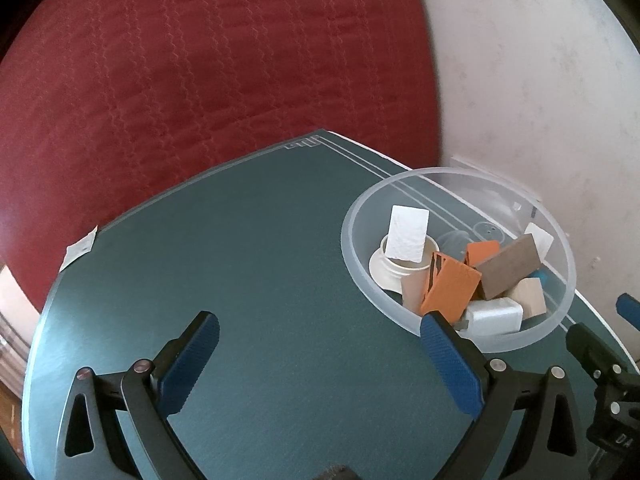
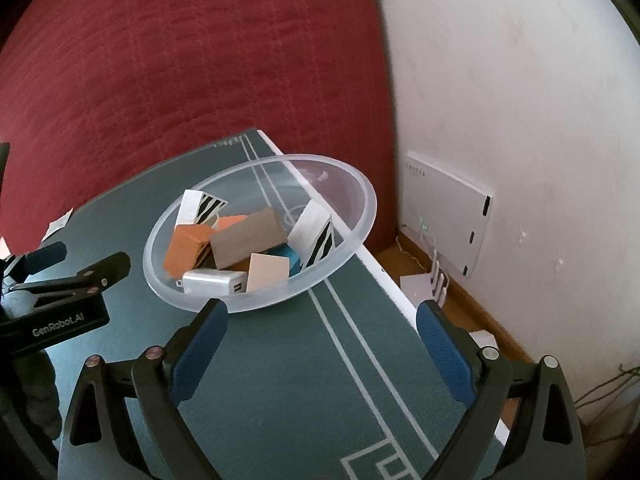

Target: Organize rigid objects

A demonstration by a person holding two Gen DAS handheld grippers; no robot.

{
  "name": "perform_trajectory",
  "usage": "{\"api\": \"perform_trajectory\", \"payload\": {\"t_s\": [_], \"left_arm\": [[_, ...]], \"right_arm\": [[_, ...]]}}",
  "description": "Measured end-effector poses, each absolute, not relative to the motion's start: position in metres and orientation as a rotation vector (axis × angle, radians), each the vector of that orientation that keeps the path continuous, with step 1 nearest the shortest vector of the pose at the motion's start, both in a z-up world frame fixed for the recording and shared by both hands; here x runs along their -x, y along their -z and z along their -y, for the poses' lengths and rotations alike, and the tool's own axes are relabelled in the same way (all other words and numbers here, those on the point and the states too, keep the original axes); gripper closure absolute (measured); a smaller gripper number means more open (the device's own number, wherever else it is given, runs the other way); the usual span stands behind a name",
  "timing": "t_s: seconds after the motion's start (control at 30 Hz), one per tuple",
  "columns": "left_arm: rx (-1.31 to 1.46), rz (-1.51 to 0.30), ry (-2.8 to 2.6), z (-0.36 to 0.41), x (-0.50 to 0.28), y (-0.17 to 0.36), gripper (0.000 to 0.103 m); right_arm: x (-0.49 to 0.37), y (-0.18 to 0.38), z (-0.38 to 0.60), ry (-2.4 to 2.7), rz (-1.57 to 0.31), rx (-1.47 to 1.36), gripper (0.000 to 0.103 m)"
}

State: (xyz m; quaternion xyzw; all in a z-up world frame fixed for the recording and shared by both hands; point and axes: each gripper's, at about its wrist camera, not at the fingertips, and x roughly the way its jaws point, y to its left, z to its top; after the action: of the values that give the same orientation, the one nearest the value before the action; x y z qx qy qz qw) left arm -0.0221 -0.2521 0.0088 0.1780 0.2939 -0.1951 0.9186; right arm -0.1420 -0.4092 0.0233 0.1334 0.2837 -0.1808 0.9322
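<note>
A: What is sitting in the clear bowl (image 1: pixel 556 308)?
B: Rigid pieces are lying heaped in it: an orange block (image 1: pixel 450 290), a brown block (image 1: pixel 510 266), a white charger (image 1: pixel 494 316), a white tile (image 1: pixel 408 234) leaning on a cream lid (image 1: pixel 386 266), and a beige block (image 1: pixel 528 298).

A: How are the grippers standing?
B: The left gripper (image 1: pixel 320 356) is hovering over the green counter (image 1: pixel 260 240), spread wide and holding nothing; the bowl is lying ahead to its right, just past its right fingertip. The right gripper (image 2: pixel 322 334) is likewise gaping empty, with the bowl (image 2: pixel 360 236) straight ahead, touching its left fingertip in the picture.

A: What is only one view showing?
B: The right wrist view is revealing striped faces on two white tiles (image 2: pixel 316 236), a blue piece (image 2: pixel 294 260), and a white router (image 2: pixel 448 220) against the wall.
</note>
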Motion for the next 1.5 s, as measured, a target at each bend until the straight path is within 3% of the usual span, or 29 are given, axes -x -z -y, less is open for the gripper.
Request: {"api": "perform_trajectory", "payload": {"t_s": [0.37,1.5], "left_arm": [[-0.382,-0.574,0.366,0.248,0.031,-0.009,0.001],[-0.371,-0.596,0.354,0.244,0.043,-0.007,0.001]], "right_arm": [[0.152,-0.042,0.386,0.403,-0.451,-0.134,0.006],[0.149,-0.032,0.388,0.393,-0.521,-0.136,0.006]]}}
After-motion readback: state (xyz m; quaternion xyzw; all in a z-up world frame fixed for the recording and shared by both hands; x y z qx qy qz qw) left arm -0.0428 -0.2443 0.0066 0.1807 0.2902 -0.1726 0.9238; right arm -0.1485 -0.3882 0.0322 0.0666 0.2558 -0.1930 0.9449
